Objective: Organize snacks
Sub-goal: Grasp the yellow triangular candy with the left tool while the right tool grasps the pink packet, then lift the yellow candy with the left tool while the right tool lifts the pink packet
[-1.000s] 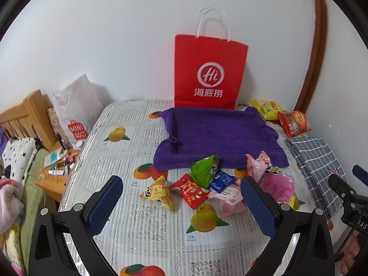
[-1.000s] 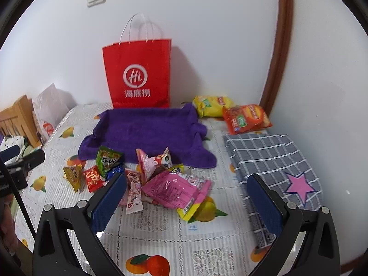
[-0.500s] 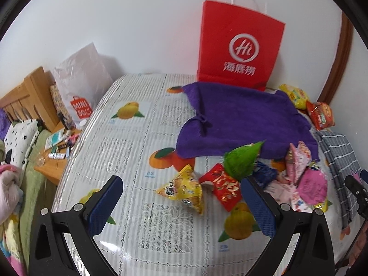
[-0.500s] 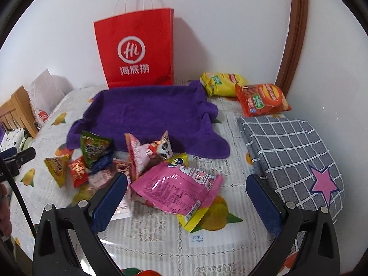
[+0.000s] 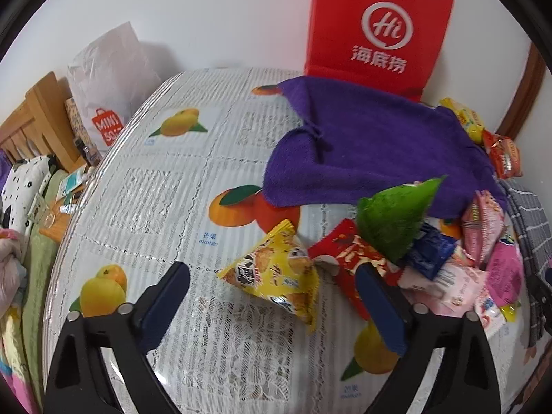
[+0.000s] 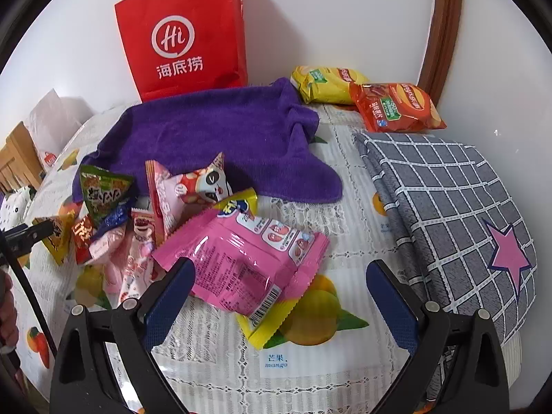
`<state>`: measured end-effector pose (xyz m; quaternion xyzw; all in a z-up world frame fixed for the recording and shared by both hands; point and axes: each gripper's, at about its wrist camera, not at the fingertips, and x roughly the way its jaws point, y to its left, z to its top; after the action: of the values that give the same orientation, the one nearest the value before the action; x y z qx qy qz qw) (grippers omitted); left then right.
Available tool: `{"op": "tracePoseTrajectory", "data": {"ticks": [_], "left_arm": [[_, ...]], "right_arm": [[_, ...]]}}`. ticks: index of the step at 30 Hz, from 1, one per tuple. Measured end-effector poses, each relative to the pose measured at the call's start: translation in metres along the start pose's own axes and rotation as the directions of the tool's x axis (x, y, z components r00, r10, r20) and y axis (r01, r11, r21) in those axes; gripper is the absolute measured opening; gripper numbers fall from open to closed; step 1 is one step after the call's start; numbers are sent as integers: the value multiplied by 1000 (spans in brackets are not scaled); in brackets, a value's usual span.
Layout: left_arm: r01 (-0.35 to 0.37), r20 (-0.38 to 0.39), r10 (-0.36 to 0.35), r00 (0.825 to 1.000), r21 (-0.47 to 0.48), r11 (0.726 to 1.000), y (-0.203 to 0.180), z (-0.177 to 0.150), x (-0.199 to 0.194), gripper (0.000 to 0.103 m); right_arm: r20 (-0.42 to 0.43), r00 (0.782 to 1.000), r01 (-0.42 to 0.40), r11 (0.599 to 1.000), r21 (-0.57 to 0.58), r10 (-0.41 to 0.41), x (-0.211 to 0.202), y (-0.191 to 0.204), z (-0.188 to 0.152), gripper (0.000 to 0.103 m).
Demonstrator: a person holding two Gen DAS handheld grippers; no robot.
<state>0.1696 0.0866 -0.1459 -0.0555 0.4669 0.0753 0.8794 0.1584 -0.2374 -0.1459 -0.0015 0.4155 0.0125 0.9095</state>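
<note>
Two wide-open, empty grippers: left gripper [image 5: 272,305], jaws just narrowing slightly, frames the yellow triangle pack [image 5: 274,277] at lower centre, right gripper [image 6: 281,296] the pink pouch [image 6: 248,258] mid-frame; both probably light, crinkly, slippery, so pinch a sealed edge.

A towel [image 6: 220,138] is spread at the centre of the surface [image 6: 220,355], and a paper bag [image 6: 183,34] is stood behind it at 12 o'clock, against the wall. Two chip bags [image 6: 365,96] are laid at 2 o'clock of the towel. A folded cloth [image 6: 448,214] is placed at 3 o'clock. A heap of snack packets [image 6: 193,227] is piled at 7 o'clock, overlapping the towel's near edge.
</note>
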Motion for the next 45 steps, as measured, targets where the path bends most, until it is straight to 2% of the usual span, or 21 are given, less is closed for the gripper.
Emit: {"op": "tracePoseTrajectory", "data": {"ticks": [2,8,12,16,17,18,26,32,33,35,36,38,45], "left_arm": [[-8,-6,8,1000,-18,1000,4,0,6,93],[-26,-34,26,999,-1,1000,7,-4,25,80],[-3,-53,2,999,-32,999,14,-6,37,66],[-9,-38,8,999,-25,1000,15,-6,39,63],[-7,-35,6,999,-20,1000,14,-6,40,52],[-10,-31,10,999,-15,1000,13,-6,39,49],[-7,-26,7,1000,-3,1000,12,-4,40,48],[-7,-28,7,1000,8,1000,11,-3,41,48],[-4,-29,4,1000,8,1000,12,-3,41,47],[4,-31,-4,1000,6,1000,12,-4,39,46],[10,-33,-10,999,3,1000,12,-4,39,46],[20,-36,-20,999,-2,1000,14,-5,37,45],[24,-22,-24,999,-7,1000,18,-8,19,44]], "right_arm": [[2,1000,-8,1000,-2,8,2,0,-1,99],[-19,999,-45,999,18,45,10,-3,-1,99],[-23,998,-56,998,20,56,14,-4,1,99],[-33,998,-47,999,22,48,24,-3,7,99],[-38,998,-51,998,28,52,27,-3,9,99],[-42,998,-54,998,36,56,29,-3,10,99],[-100,991,-75,993,86,84,56,1,19,100],[-73,996,-46,995,92,53,62,9,17,102],[-68,996,-50,995,88,56,61,9,17,100],[-53,997,-53,995,80,58,55,9,17,86],[-51,997,-58,995,76,62,53,8,17,85],[-54,995,-78,994,83,82,50,5,17,77],[-37,995,-87,993,82,90,32,2,11,69]]}}
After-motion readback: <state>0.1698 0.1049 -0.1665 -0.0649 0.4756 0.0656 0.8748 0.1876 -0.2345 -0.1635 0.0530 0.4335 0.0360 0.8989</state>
